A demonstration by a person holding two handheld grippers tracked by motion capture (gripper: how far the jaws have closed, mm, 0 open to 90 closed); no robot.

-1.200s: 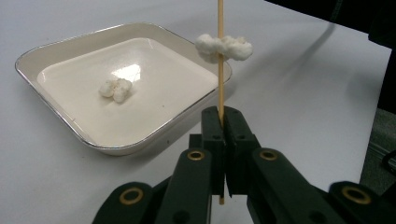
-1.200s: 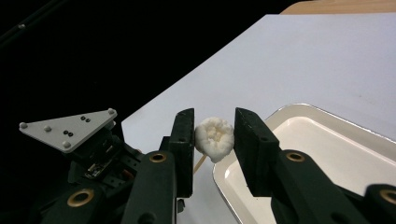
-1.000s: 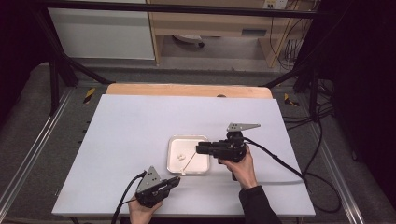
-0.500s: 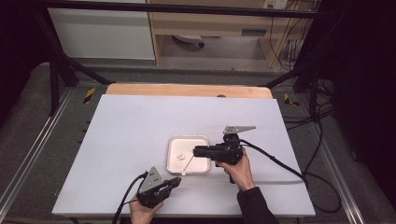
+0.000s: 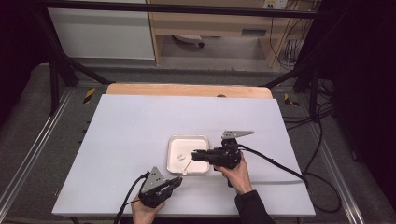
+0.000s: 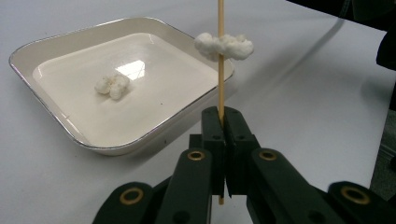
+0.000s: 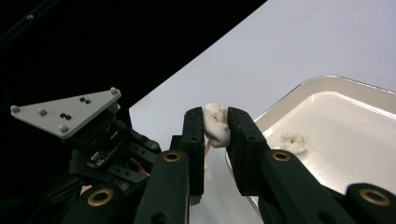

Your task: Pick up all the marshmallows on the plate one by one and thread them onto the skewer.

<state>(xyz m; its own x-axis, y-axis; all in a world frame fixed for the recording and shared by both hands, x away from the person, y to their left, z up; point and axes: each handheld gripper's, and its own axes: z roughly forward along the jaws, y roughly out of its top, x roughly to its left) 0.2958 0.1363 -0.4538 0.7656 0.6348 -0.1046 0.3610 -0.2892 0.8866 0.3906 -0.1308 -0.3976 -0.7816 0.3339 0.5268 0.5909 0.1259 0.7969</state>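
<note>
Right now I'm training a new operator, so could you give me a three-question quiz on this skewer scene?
1. True or false: the left tool is shut on the wooden skewer.
2. How many white puffed pieces lie loose in the white tray?
3. What sits between the right tool pads? A) the tray rim B) a white puffed piece C) a cable

Key
1. True: the skewer is clamped upright, with one piece already threaded on it.
2. One.
3. B; its jaws have just been closing around that piece.
</note>
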